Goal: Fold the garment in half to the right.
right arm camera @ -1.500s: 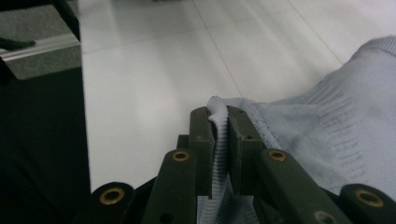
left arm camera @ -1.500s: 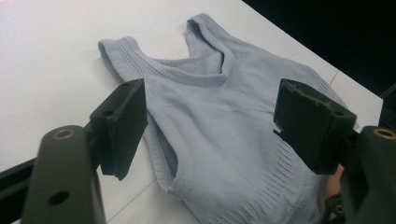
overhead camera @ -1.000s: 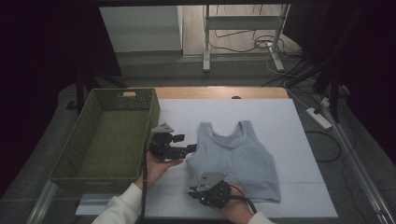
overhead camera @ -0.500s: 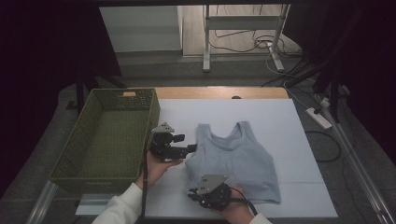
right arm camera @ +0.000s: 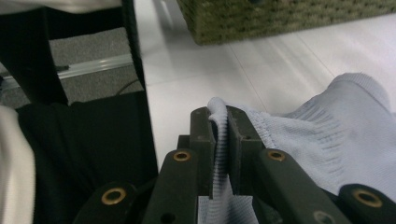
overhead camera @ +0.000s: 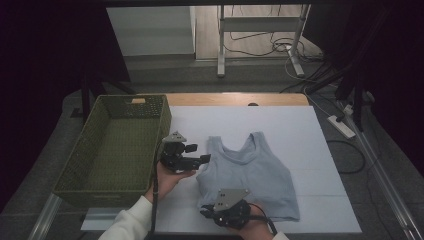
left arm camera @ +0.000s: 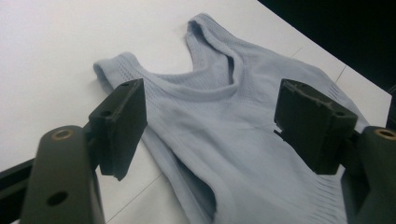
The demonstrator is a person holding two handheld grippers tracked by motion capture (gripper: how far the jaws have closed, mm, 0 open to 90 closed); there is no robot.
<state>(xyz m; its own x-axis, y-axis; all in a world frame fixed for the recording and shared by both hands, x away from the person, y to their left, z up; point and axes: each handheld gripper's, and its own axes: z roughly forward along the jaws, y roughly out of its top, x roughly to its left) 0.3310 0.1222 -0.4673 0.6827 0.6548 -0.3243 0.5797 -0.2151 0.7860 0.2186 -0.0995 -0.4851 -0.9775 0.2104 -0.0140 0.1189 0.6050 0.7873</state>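
**High view: grip set on the hem, nothing else shifting**

High view is showing very little change against the frames from a second ago: the light blue tank top (overhead camera: 247,175) is lying flat in the same spot on the white bench (overhead camera: 320,150), straps pointing toward 12 o'clock and hem toward 6 o'clock, and both hands are sitting where they were.

The right gripper (overhead camera: 220,216) is staying at the hem's lower left corner, around 7 o'clock of the garment. Its own view is settling the matter: the jaws are clenched on a fold of the ribbed blue fabric (right arm camera: 223,140), which is rising between the pads. That grip is looking firm.

The left gripper (overhead camera: 200,160) is hovering at about 9 o'clock of the top, just beside its left strap (left arm camera: 116,70), with jaws standing wide and nothing between them. In its own view the strap and neckline are lying just beyond the pads, untouched.

The woven green basket (overhead camera: 115,145) is standing empty at 9 o'clock of the bench, near the left hand (overhead camera: 167,180).

Judging from this pause, one corner is secured and the second hold is not yet made; the left gripper is probably lining up on the strap or shoulder so the top can be folded or lifted toward the basket.
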